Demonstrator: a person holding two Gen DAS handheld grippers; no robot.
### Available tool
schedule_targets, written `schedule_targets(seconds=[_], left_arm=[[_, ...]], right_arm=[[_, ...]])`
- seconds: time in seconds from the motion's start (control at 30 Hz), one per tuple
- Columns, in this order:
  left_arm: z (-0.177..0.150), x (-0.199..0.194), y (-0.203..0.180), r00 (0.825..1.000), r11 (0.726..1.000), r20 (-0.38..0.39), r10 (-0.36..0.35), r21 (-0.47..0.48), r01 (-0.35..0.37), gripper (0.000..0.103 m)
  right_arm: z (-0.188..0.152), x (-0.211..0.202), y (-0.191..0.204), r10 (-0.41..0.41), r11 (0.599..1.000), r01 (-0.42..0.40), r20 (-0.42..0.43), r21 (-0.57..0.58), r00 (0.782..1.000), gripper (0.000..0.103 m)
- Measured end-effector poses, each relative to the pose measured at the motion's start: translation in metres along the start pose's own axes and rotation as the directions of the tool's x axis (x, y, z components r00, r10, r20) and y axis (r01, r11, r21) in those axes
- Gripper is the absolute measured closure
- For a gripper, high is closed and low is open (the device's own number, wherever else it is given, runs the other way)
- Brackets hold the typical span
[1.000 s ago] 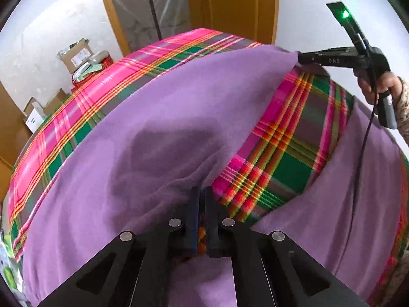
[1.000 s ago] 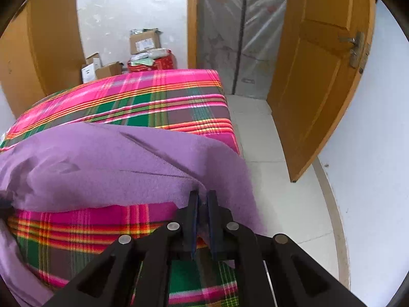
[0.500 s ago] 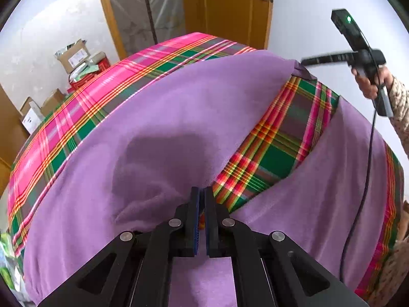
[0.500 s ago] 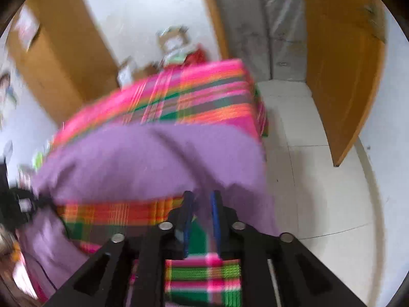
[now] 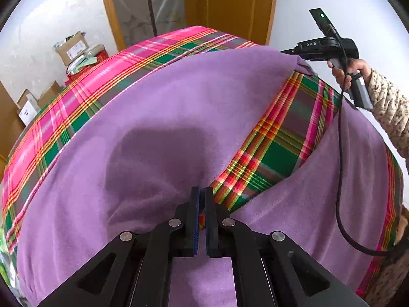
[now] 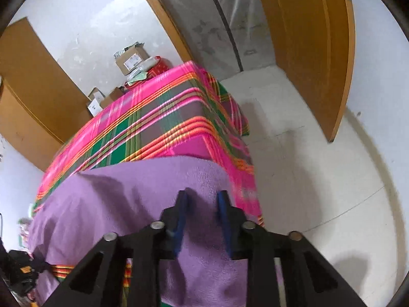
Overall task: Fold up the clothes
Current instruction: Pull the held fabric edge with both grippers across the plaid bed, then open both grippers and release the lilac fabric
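Pinching the near folded edge of the purple fleece garment (image 5: 158,117) between closed fingers, the left gripper (image 5: 202,197) holds it over the plaid-covered table (image 5: 84,87), while the right gripper (image 6: 202,204), jaws apart, hovers above the garment's far-right corner, gripping nothing.

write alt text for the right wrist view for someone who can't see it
An open gripper hovers over the edge of a purple cloth, its blue fingers spread with cloth lying between them. The cloth is spread over a table covered in a pink and green plaid cover. Beyond are cardboard boxes, a white floor and a wooden door.
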State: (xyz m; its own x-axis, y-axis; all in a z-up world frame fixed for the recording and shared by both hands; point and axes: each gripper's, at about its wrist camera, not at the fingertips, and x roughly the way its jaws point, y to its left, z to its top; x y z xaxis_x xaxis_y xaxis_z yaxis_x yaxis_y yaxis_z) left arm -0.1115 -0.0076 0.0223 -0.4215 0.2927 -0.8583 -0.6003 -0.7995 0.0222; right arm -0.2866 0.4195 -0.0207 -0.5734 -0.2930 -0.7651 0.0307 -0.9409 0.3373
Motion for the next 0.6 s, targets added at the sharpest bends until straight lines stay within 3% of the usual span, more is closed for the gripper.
schedule_targets(seconds=[0.03, 0.37, 0.47, 0.6], left_arm=[[0.000, 0.001, 0.000, 1.000, 1.000, 0.000, -0.002, -0.004, 0.002, 0.100], [-0.002, 0.007, 0.001, 1.000, 1.000, -0.003, -0.010, -0.015, 0.010, 0.100], [-0.002, 0.008, 0.001, 1.000, 1.000, 0.001, -0.010, -0.016, 0.010, 0.100], [-0.002, 0.006, 0.002, 1.000, 1.000, 0.015, -0.014, -0.025, 0.014, 0.100]], right_arm=[[0.001, -0.002, 0.002, -0.020, 1.000, 0.021, 0.014, -0.016, 1.000, 0.099], [0.029, 0.011, -0.002, -0.127, 0.992, 0.126, 0.073, 0.011, 0.989, 0.099], [0.027, 0.022, 0.006, -0.185, 0.981, 0.188, 0.064, -0.044, 0.981, 0.098], [0.029, 0.025, 0.007, -0.201, 0.978, 0.203, 0.045, -0.054, 0.979, 0.097]])
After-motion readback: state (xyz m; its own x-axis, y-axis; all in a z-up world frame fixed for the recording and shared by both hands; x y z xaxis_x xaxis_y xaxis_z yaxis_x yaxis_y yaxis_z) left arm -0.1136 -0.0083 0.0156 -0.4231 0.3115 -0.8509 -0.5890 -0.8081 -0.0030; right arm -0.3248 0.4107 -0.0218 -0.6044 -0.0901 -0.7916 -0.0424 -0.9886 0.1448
